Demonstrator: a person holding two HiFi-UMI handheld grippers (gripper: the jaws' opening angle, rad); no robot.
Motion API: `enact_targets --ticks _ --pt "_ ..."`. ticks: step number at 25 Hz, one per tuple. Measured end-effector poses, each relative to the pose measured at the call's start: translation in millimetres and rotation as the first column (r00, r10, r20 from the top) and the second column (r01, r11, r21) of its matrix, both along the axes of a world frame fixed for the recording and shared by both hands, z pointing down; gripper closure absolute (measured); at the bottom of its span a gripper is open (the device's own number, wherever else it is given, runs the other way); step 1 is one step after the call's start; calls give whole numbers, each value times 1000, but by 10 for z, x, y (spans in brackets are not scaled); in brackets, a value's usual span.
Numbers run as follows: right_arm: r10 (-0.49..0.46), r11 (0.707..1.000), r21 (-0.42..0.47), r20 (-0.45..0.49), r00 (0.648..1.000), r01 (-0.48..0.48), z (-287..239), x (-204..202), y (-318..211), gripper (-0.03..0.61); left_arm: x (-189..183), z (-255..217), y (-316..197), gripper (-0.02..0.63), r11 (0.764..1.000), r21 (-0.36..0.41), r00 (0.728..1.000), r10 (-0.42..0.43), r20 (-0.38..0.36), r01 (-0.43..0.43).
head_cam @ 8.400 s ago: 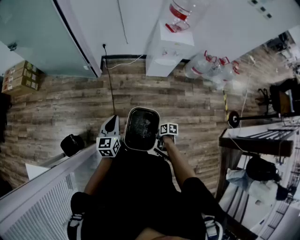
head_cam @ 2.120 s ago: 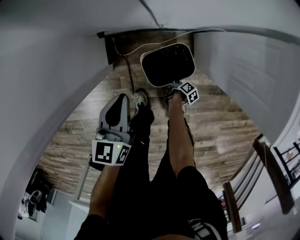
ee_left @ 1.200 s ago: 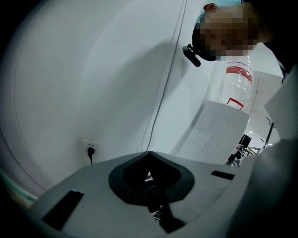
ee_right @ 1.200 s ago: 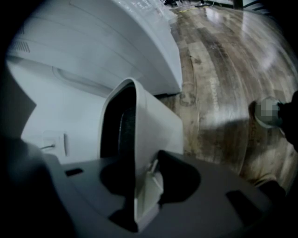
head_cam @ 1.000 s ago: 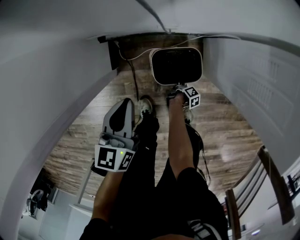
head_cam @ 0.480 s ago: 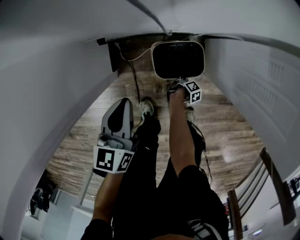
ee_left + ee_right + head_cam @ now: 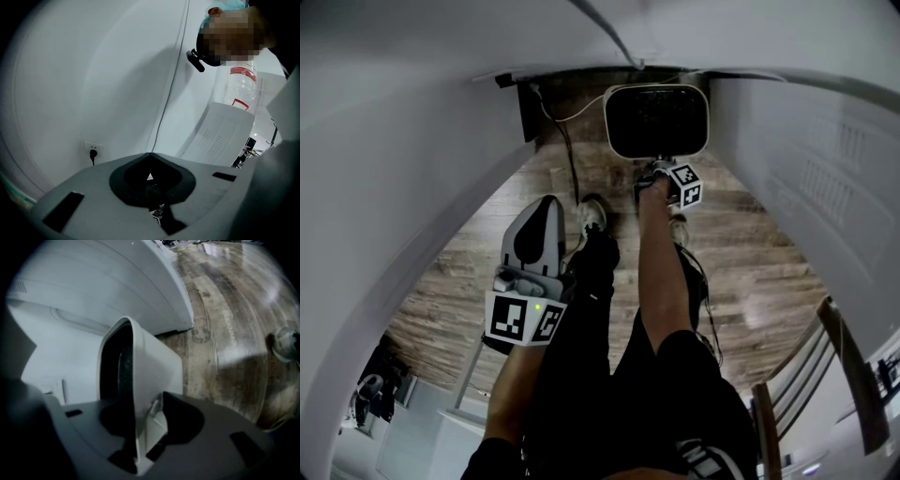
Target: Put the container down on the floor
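Head view: container (image 7: 656, 120) stood on the wooden floor (image 7: 741, 244) against the wall (image 7: 412, 141), right claw (image 7: 657, 167) at its near rim.
Left gripper view: left claw (image 7: 150, 157) pressed together (facing a wall socket (image 7: 93, 151)).
Right gripper view: right claw had just been opening, spread about the container's rim.

No legible text, brand or number is found in any view. Black-and-white square code markers are carried on the left cube (image 7: 523, 319) of the left gripper (image 7: 547, 202) and the right cube (image 7: 685, 186) of the right gripper (image 7: 657, 167), with no characters on them. A red label (image 7: 243, 72) is seen on the water bottle (image 7: 238, 91); its print cannot be read.
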State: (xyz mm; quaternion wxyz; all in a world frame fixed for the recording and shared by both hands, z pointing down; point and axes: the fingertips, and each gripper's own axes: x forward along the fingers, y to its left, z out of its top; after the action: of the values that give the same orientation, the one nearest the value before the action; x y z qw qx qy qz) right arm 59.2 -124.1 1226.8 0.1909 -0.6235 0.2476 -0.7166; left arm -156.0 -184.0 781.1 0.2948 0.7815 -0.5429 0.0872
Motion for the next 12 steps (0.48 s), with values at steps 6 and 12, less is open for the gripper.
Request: enact_targets --ticks 6,12 --pt "-64 998 -5 27 998 65 -68 13 56 387 22 -160 118 588 1000 6 1000 -11 5 11" --pt "-102 994 -23 29 994 103 -417 134 261 382 102 -526 308 588 1000 13 1000 -20 1 20"
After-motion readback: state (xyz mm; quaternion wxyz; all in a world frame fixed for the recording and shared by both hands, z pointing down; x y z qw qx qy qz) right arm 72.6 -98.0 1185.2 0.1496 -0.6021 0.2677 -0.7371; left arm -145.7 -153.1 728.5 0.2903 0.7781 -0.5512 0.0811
